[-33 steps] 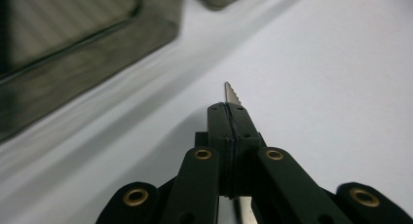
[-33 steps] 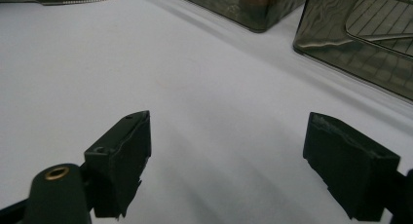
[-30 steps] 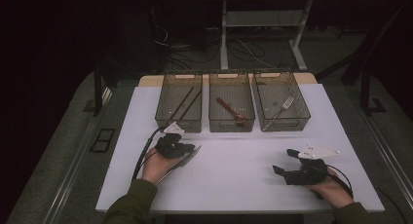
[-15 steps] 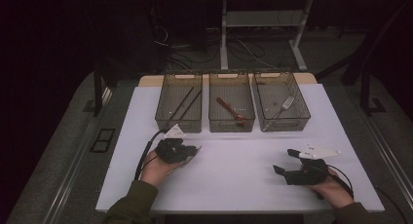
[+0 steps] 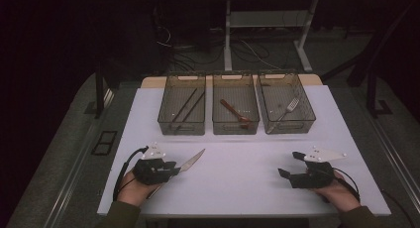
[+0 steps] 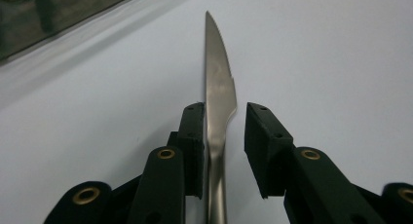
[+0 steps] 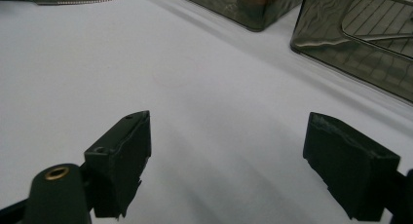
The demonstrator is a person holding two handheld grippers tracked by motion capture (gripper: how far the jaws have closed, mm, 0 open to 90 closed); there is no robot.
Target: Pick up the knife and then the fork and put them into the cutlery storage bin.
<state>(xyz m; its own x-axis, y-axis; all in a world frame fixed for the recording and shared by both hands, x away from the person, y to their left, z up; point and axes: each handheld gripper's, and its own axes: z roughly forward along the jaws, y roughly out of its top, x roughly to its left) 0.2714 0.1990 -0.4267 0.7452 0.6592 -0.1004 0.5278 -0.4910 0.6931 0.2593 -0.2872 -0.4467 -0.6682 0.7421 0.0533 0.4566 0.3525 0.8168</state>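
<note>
On the white table (image 5: 237,188), the left gripper (image 6: 224,136) straddles the knife (image 6: 216,87), not clenched (close squarely on its neck); right gripper (image 7: 226,165) gapes empty.

knife (image 5: 190,161) | steel, serrated | flat on white table, blade pointing toward bins

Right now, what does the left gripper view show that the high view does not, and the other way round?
Left gripper view, not the high view: the knife runs between the jaws of the left hand-held gripper, against one jaw with a gap to the other.

High view, not the left gripper view: three clear bins holding chopsticks, a wooden spoon and a fork, plus the right hand-held gripper, jaws apart and empty.

Both: the knife, the left hand-held gripper and the white table.
</note>
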